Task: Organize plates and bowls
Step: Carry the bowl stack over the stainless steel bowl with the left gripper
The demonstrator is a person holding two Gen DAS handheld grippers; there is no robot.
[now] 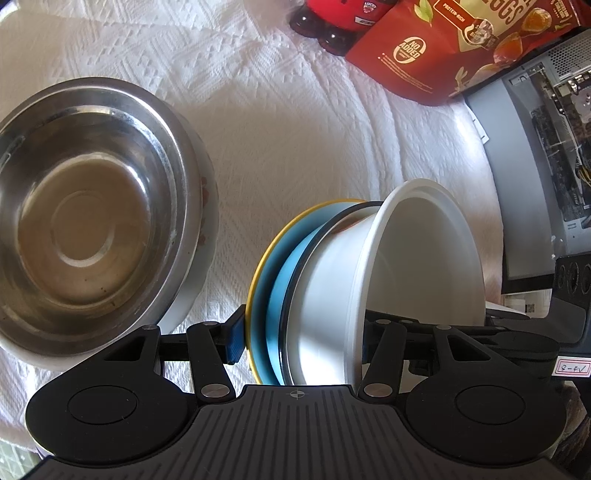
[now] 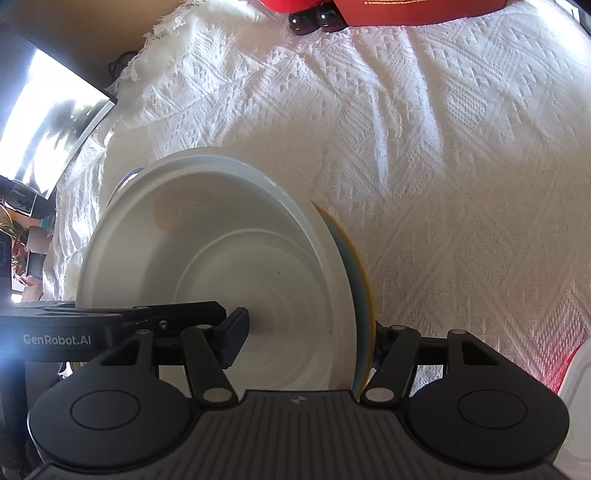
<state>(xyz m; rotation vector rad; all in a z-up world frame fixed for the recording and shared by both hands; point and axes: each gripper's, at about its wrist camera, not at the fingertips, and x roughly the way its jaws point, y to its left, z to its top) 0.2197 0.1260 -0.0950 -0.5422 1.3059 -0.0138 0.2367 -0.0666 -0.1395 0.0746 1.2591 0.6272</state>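
A stack of a white bowl (image 1: 406,258) nested in a dark-rimmed bowl on a blue plate with a yellow rim (image 1: 264,280) is held on edge above the white cloth. My left gripper (image 1: 299,341) is shut on this stack, its blue pad against the plate's underside. My right gripper (image 2: 306,343) is shut on the same stack from the opposite side, one finger (image 2: 232,339) inside the white bowl (image 2: 221,266), the other behind the yellow-rimmed plate (image 2: 364,280). A steel bowl (image 1: 85,218) nested in a white patterned bowl stands to the left.
A white woven cloth (image 2: 443,147) covers the table. A red snack bag (image 1: 443,48) and a red bottle (image 1: 332,22) stand at the far edge. A computer case (image 1: 535,155) is at the right, a monitor (image 2: 48,122) off the table's left edge.
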